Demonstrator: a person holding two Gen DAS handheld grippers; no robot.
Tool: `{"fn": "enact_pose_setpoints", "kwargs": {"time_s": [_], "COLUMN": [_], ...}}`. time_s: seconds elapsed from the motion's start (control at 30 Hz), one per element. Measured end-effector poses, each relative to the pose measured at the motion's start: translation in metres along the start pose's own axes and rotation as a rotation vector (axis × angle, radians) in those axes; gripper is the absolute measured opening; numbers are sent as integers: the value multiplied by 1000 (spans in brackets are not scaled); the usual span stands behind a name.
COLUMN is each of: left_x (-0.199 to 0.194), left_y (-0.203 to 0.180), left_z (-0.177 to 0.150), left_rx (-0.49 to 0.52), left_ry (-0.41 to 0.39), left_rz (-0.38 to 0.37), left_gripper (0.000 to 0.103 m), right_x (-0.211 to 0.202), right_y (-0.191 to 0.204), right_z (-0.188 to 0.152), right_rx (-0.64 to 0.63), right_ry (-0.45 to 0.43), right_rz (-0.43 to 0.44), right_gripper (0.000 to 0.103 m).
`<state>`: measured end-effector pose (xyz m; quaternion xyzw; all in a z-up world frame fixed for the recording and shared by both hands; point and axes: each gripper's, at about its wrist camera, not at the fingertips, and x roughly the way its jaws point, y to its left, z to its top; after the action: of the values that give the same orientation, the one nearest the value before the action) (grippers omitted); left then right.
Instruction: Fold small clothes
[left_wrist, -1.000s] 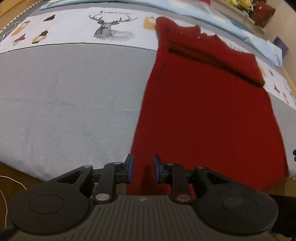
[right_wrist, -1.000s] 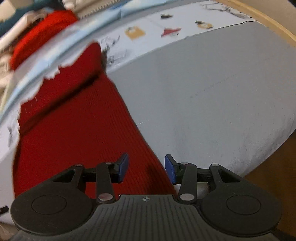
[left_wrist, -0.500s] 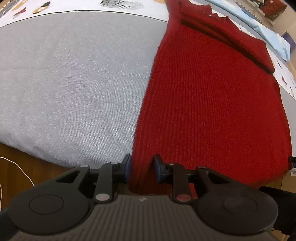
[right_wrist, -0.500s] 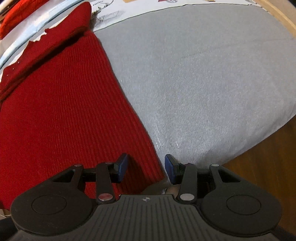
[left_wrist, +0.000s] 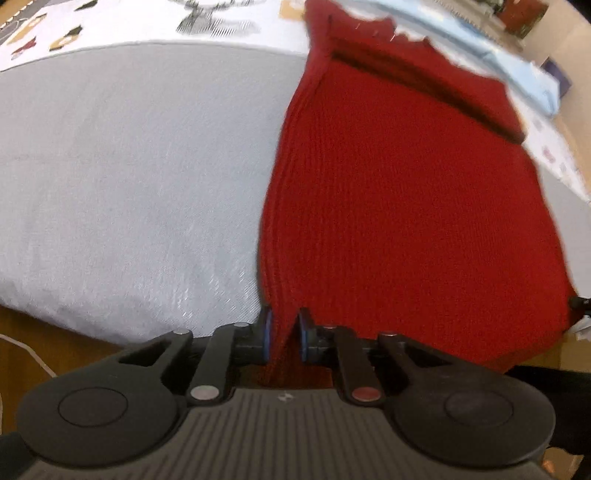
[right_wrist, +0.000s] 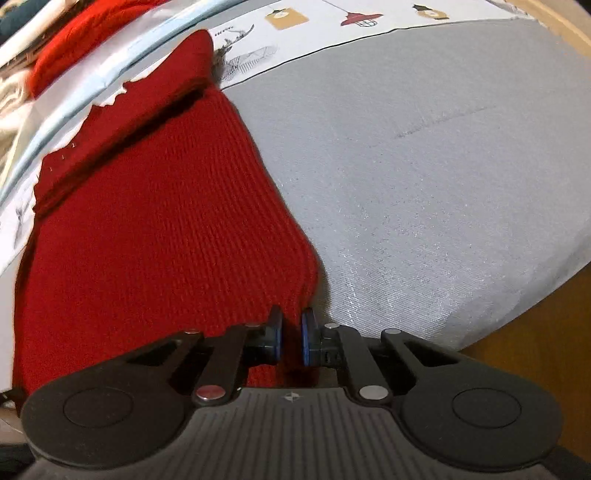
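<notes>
A red knitted garment (left_wrist: 406, 192) lies lengthwise on a grey padded surface (left_wrist: 129, 177), its far end folded over. My left gripper (left_wrist: 283, 339) is shut on the garment's near left corner, and the hem there is lifted off the surface. In the right wrist view my right gripper (right_wrist: 291, 341) is shut on the near right corner of the same garment (right_wrist: 159, 236), which is also raised a little. The cloth between the pads hides the fingertips' inner faces.
The grey surface (right_wrist: 424, 166) ends at a near edge with wooden floor (right_wrist: 535, 350) below. A white printed cloth (left_wrist: 147, 26) and a light blue fabric (left_wrist: 517, 66) lie beyond the garment. Another red item (right_wrist: 74, 48) sits at the far left of the right wrist view.
Both grippers have closed on the near corners of the red garment. The corners have lifted off the surface and both views have tilted upward again.
</notes>
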<state>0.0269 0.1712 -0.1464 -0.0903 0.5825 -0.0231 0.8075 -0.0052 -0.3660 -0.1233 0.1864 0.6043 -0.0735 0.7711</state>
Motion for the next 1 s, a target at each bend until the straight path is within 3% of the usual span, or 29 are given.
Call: {"fn": "enact_pose_setpoints", "kwargs": {"time_s": [0.1,0.23,0.27,0.33,0.47,0.6,0.77,0.8,0.9,1.0], "left_x": [4,5,3,-1,-6,-1,-4,-5,-13,-38], "left_y": [-1,0,0,-4,-6,-4,-10,-12,-22,-29], "left_z": [-3,-2,-2,-4,-8,-10,-9,-8,-7,-2], "left_rx": [12,-1,5,33,15,6,28,33,74,93], "left_ry": [9,7,1,-17,-30,7,-1,-5,-21,-61], "left_rz": [8,7,7,10,-12,7,28,31,26,-32], "left_gripper": [19,19,14,13,14,18,14,13,12,11], "right_x": [9,8,8,6,-4,8,11,10,1,-21], "right_y": [2,9,9,8,8,7,13,13,10,4], "right_z": [-5,-8,-8,-7,-5,-8,-12,-13,-11,0], "right_rx": [-16,-72,-69,-65,-46,-52,-95,-97,-88,-61], "right_ry": [46,37,36,26,-29,21,30,24,-6,-65], "right_rz": [-48,-65,-61,-43,24,-49,-52,-46,-26,41], "right_gripper": [21,21,22,13,11,18,22,15,11,10]}}
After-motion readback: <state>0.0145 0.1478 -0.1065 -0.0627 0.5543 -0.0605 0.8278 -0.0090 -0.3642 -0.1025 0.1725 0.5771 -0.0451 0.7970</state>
